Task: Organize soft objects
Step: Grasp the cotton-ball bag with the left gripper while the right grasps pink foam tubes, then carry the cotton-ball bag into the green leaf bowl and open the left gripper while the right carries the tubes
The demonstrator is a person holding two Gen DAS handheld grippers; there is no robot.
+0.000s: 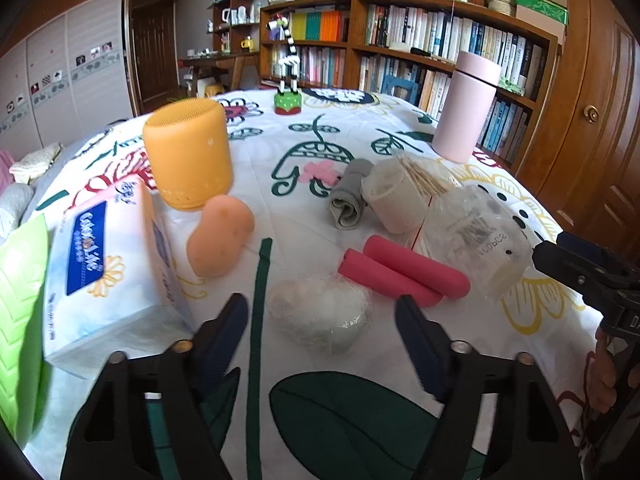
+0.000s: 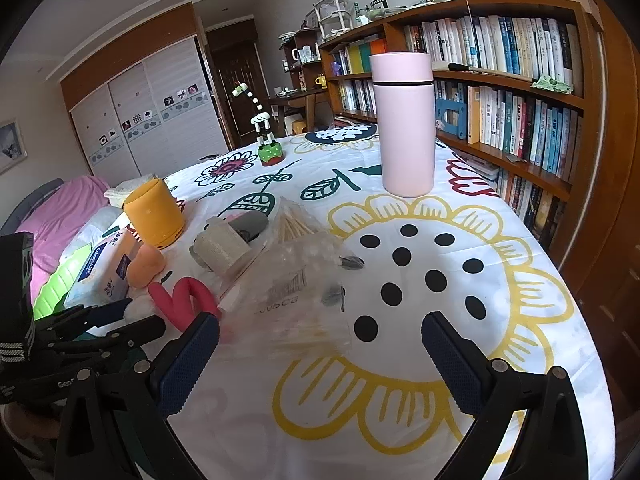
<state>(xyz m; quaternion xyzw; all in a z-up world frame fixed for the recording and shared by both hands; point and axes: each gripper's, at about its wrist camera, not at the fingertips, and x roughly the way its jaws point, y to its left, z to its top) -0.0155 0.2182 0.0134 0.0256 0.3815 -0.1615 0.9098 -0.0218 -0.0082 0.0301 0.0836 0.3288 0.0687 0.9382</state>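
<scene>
The left gripper (image 1: 322, 316) hangs low over the near edge of the table (image 1: 400, 344), level and pointing toward the far side, its two fingers spread wide with nothing between them except air above a white cotton wad wrapped in clear film (image 1: 320, 316). Whether the fingers touch the wad cannot be told. The right gripper (image 2: 320, 344) sits further right at about the same height, also wide apart and empty, over a bare stretch of the flowered tablecloth (image 2: 420, 280); in the left wrist view its dark tip (image 1: 576, 268) comes in from the right edge beside a fingertip of the person's hand (image 1: 604, 380).

The soft things lie in a cluster in front of the left gripper. Just beyond the wad, to the right, two pink foam rollers (image 1: 404, 276) lie side by side, touching. Left of the wad stands an orange peanut-shaped sponge (image 1: 220, 236), close to a tissue pack (image 1: 108, 272) at the near left. Farther back a rolled grey cloth (image 1: 348, 196) leans against a pale roll of bandage (image 1: 394, 200). Right of these lie clear plastic bags (image 1: 476, 240), one with wooden sticks.

An orange cylinder (image 1: 188, 156) stands behind the sponge, a tall pink flask (image 1: 466, 108) at the far right, and a small zebra toy (image 1: 288, 80) at the far edge.
</scene>
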